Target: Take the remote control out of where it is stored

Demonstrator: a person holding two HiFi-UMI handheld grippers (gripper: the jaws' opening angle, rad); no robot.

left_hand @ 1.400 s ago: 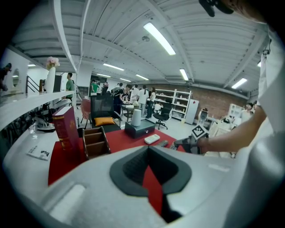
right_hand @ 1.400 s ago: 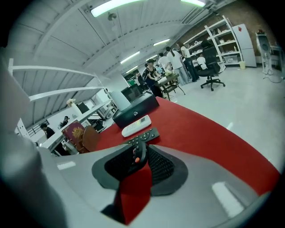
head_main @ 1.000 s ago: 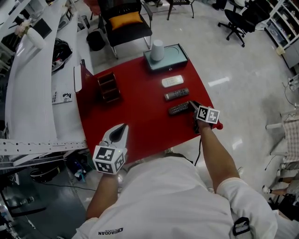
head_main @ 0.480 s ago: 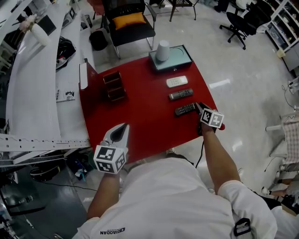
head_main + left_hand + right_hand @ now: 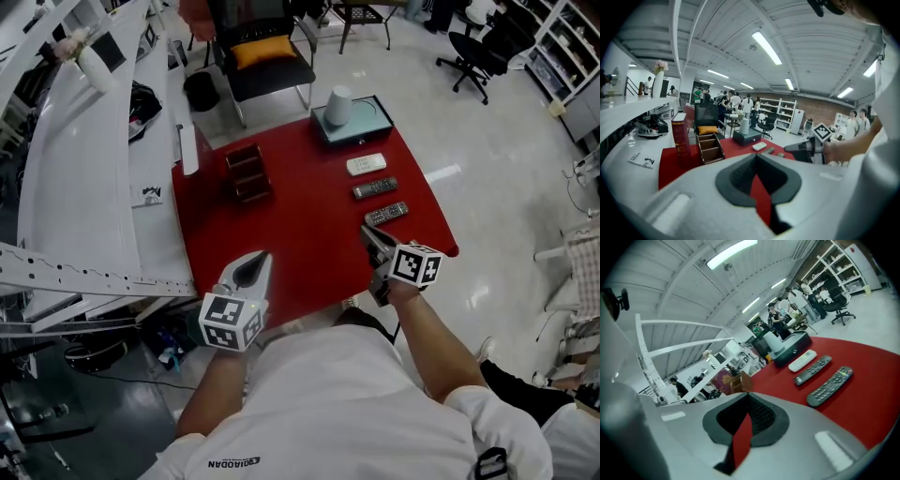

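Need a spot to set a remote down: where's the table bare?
Bare: the middle strip of the table between the wooden rack and the three remotes, down to the near edge. Crowded: the right side, remotes and grey box.

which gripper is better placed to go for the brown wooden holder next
Left, probably. The left gripper sits in line with the brown wooden holder. The right gripper, jaws just closed on nothing, is off beside the three remote controls.
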